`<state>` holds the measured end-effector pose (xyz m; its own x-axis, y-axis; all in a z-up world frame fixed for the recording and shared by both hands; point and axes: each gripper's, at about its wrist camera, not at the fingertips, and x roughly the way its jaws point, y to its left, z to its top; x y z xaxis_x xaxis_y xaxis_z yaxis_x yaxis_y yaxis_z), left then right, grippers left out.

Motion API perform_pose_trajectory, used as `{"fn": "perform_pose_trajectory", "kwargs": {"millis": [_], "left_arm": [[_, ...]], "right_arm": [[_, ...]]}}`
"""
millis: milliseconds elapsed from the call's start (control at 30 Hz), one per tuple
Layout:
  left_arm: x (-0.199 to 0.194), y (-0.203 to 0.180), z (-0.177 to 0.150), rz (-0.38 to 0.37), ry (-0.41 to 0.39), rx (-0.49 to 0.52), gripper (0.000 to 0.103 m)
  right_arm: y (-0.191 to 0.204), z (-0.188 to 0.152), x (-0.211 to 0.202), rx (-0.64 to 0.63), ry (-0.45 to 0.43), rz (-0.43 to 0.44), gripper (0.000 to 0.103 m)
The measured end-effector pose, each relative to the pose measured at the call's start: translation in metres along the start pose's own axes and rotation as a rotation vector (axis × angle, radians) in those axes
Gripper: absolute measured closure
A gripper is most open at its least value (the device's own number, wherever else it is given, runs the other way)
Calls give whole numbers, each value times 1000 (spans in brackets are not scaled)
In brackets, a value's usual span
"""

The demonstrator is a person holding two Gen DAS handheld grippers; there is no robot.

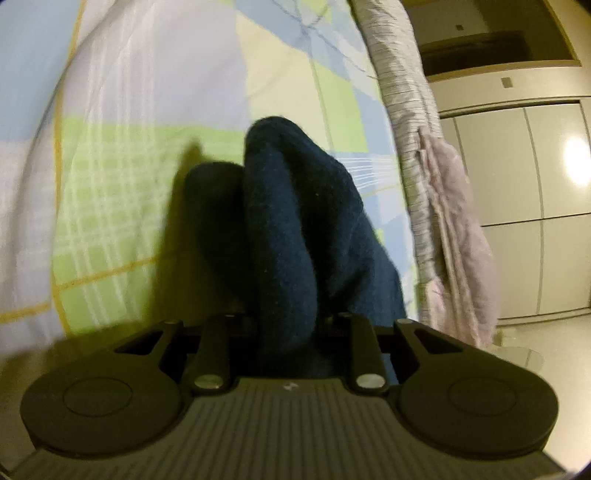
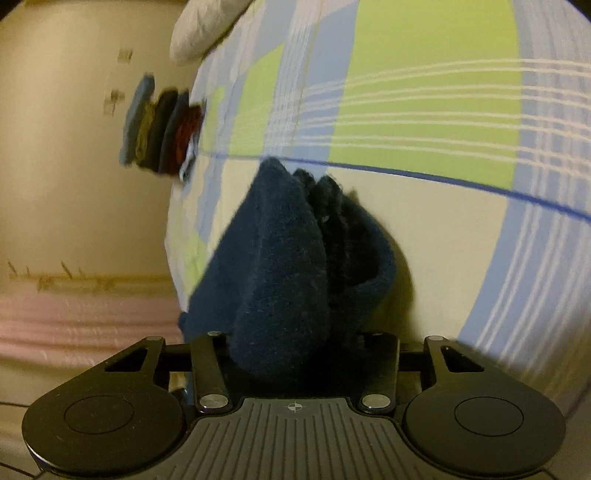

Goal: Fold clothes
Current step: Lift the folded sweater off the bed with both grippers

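Observation:
A dark blue fleece garment [image 1: 332,240] rises in a bunched fold straight out from between the jaws of my left gripper [image 1: 291,206]. The cloth hides the fingers; only the black linkage below shows. The left gripper looks shut on the cloth. In the right wrist view the same kind of dark blue garment [image 2: 273,266] stands pleated in several folds over my right gripper [image 2: 306,229] and covers its fingers too. This bunch is thick and pinched together, and it casts a shadow on the bed behind.
A checked bedspread [image 1: 147,166] in green, blue and white lies under both grippers. A striped blanket with a pinkish cloth [image 1: 454,221] hangs at the bed's right edge, before wardrobe doors [image 1: 517,166]. A stack of folded clothes [image 2: 162,125] and a white pillow [image 2: 203,29] sit at the far left.

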<state>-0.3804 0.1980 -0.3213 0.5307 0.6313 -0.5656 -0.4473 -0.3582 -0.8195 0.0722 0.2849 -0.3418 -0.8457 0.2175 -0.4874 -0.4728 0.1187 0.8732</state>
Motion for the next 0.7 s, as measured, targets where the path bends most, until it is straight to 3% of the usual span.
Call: {"fn": "perform_pose_trajectory", "kwargs": {"millis": [200, 333, 500, 700], "left_arm": [[-43, -14, 53, -69, 20, -8, 83], [-72, -21, 101, -89, 59, 27, 83], [-101, -16, 174, -121, 157, 77, 83], [-148, -20, 253, -89, 235, 181, 83]], "right_arm": [[32, -41, -9, 123, -104, 65, 58], [74, -60, 7, 156, -178, 78, 58], [134, -95, 42, 198, -286, 73, 58], [194, -145, 112, 334, -410, 106, 58]]}}
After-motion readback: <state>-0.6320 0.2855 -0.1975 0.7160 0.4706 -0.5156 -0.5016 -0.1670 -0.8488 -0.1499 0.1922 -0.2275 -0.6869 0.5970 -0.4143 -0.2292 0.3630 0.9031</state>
